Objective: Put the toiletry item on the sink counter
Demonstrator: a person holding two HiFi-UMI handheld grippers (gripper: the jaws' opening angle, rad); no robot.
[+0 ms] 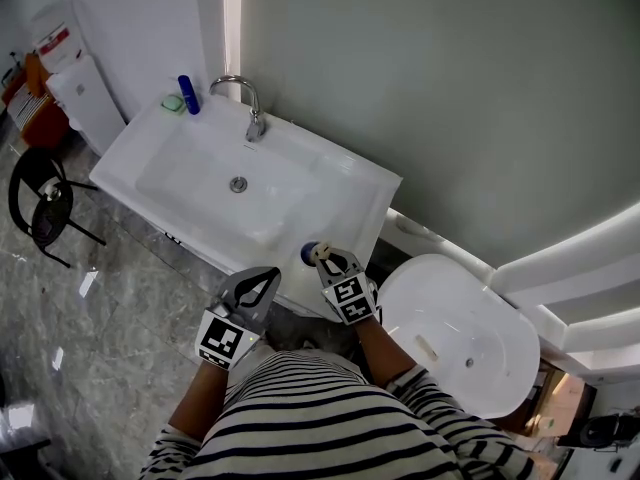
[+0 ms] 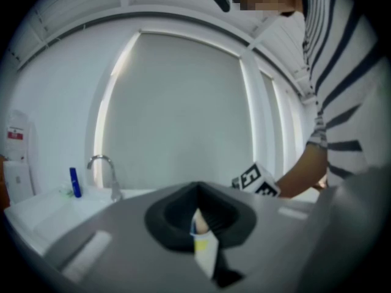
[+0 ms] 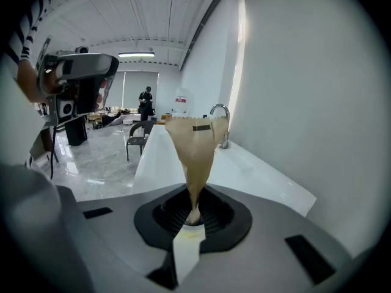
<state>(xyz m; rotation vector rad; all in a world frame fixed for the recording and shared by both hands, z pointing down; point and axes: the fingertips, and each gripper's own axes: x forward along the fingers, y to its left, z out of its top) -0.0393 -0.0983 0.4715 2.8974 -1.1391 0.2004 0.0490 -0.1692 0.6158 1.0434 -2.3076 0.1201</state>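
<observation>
Right jaws tight on tan tube

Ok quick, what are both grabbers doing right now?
Left gripper: closed, holding nothing.
Right gripper: closed on the tan toiletry item.

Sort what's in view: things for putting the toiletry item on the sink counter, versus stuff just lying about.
Job:
tan tube
right tool, shut on it
sink counter

Lying about:
blue bottle
green item
black chair
toilet
</observation>
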